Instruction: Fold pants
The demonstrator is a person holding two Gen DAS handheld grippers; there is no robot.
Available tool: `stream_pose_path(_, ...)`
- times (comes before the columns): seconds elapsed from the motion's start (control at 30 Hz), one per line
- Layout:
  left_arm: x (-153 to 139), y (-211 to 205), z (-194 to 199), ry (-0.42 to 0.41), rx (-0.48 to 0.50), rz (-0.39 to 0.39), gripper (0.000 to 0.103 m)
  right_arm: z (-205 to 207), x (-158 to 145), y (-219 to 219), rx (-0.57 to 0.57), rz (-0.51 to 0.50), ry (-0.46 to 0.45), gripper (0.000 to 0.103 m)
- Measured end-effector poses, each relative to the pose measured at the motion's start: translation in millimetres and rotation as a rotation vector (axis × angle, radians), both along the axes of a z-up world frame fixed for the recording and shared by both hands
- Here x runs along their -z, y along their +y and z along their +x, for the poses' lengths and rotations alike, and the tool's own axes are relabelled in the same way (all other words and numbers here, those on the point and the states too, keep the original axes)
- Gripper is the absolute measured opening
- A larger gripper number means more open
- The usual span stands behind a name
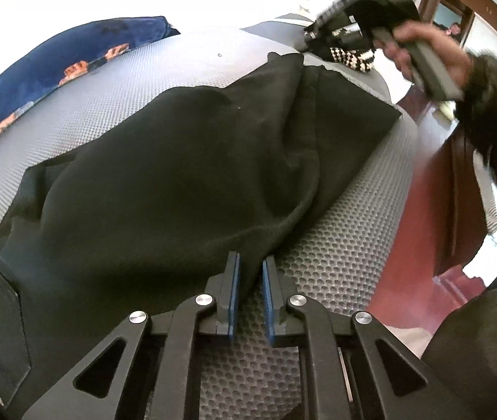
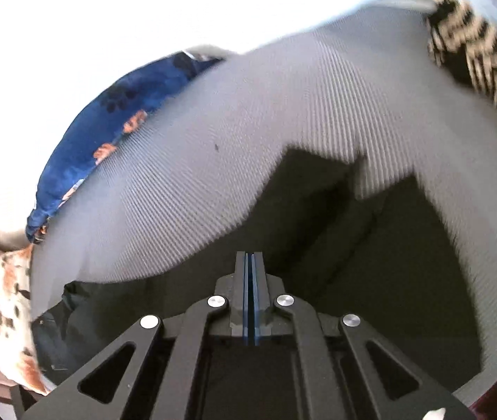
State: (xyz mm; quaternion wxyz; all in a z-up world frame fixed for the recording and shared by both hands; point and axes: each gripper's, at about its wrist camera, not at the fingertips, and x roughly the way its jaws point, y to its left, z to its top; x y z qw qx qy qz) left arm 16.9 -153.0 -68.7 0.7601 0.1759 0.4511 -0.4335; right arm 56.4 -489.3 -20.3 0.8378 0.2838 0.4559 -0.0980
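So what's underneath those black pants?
The black pants lie on a grey honeycomb-textured mat, which shows all around them. Whatever is directly beneath the cloth, or beneath the mat itself, is covered and can't be seen.

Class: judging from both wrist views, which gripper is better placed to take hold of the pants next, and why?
Left. The left gripper is open, low at the near edge of the black pants. The right gripper is shut and empty, raised above the far end.
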Motion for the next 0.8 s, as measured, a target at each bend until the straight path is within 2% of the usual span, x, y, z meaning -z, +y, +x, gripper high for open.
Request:
stream_pose_path(0.07, 0, 0, -1, 0.004, -0.004, 0.002, 0.013, 7, -4, -3, -0.003, 0.071, 0.005, 0.004)
stream_pose_path(0.1, -1, 1, 0, 0.006, -0.005, -0.005, 0.013, 7, -5, -5, 0.020, 0.070, 0.013, 0.011)
stream_pose_path(0.13, -2, 2, 1, 0.012, -0.007, -0.013, 0.013, 5, -3, -6, 0.055, 0.031, 0.040, 0.034)
stream_pose_path(0.17, -2, 3, 4, 0.023, -0.013, -0.023, 0.013, 2, -1, -8, 0.074, 0.013, 0.056, 0.047)
stream_pose_path(0.2, -1, 4, 6, 0.038, -0.018, -0.030, 0.013, -2, 4, -9, 0.095, 0.009, 0.070, 0.058)
stream_pose_path(0.23, -1, 5, 8, 0.051, -0.022, -0.036, 0.013, -8, 11, -12, 0.118, 0.025, 0.084, 0.058)
stream_pose_path(0.27, -1, 6, 9, 0.057, -0.027, -0.044, 0.013, -13, 18, -14, 0.128, 0.043, 0.100, 0.058)
stream_pose_path(0.37, -4, 10, 17, 0.086, -0.057, -0.074, 0.013, -20, 42, -19, 0.164, 0.062, 0.147, 0.049)
stream_pose_path(0.43, -7, 11, 21, 0.095, -0.073, -0.090, 0.012, -22, 50, -23, 0.199, 0.068, 0.138, 0.037)
stream_pose_path(0.47, -9, 12, 22, 0.095, -0.081, -0.097, 0.012, -22, 50, -27, 0.222, 0.070, 0.117, 0.035)
stream_pose_path(0.6, -11, 16, 27, 0.098, -0.107, -0.114, 0.012, -16, 53, -44, 0.273, 0.121, 0.094, 0.009)
stream_pose_path(0.7, -9, 17, 26, 0.110, -0.113, -0.115, 0.012, -11, 50, -50, 0.288, 0.173, 0.083, 0.007)
stream_pose_path(0.8, -10, 16, 24, 0.097, -0.112, -0.110, 0.012, -8, 36, -44, 0.269, 0.146, 0.067, 0.005)
